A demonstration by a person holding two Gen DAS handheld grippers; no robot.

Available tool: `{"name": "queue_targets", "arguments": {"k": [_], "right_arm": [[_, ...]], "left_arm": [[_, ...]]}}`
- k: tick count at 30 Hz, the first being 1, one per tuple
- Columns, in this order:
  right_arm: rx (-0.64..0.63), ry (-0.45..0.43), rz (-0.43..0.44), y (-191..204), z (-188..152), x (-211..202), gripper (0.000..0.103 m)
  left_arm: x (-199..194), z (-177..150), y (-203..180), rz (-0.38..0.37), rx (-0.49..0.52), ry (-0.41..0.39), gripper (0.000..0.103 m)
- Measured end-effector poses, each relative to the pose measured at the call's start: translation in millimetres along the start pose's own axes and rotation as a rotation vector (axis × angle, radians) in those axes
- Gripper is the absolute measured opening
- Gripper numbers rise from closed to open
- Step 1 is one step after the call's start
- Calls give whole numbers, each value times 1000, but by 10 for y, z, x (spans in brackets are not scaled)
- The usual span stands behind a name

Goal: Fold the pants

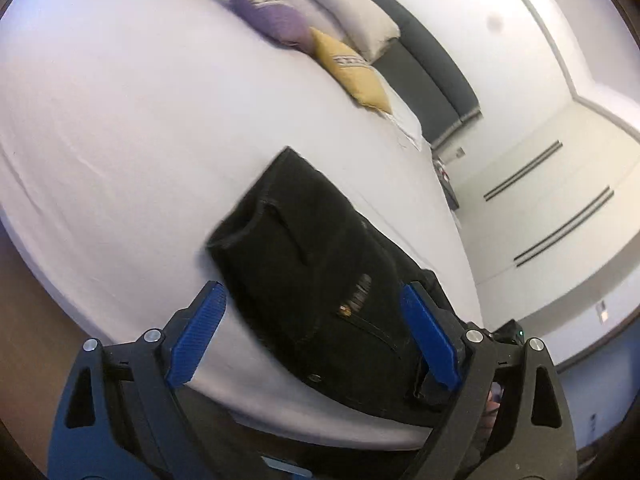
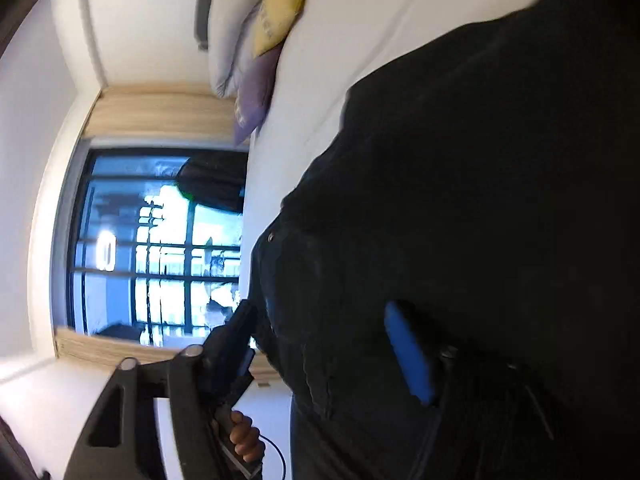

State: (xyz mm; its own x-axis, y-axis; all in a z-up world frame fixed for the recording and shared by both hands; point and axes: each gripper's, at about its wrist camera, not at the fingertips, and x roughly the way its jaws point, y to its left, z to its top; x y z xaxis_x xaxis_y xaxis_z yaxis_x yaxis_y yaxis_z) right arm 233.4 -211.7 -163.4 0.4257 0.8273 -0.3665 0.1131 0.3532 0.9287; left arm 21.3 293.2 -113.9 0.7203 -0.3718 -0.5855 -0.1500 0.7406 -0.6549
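The pants (image 1: 320, 256) are seen as black, the bed (image 1: 120, 120) as white; one cushion (image 1: 264, 12) is purple, another (image 1: 352, 72) yellow, each claw's pads (image 1: 196, 336) blue.

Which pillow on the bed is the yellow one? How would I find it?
Look at the big white bed, up at its head end where the pillows sit. The small yellow fabric cushion leans beside a purple fabric cushion, before pale grey pillows. Only it is yellow.
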Motion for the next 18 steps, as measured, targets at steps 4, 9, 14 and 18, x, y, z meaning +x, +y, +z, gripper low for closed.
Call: {"name": "queue_targets", "arguments": {"k": [4, 9, 14, 18], "right_arm": [[-57, -10, 14, 165, -73, -71, 78], [-72, -41, 89, 240, -119, -21, 78], [-64, -54, 122, 192, -163, -200, 78], [-60, -54, 123, 149, -159, -228, 78]], "left_arm": [[75, 9, 149, -23, -48, 14, 90], [359, -50, 252, -39, -99, 59, 90], [567, 47, 391, -106, -181, 53, 88], [701, 110, 473, -149, -243, 50, 88]]}}
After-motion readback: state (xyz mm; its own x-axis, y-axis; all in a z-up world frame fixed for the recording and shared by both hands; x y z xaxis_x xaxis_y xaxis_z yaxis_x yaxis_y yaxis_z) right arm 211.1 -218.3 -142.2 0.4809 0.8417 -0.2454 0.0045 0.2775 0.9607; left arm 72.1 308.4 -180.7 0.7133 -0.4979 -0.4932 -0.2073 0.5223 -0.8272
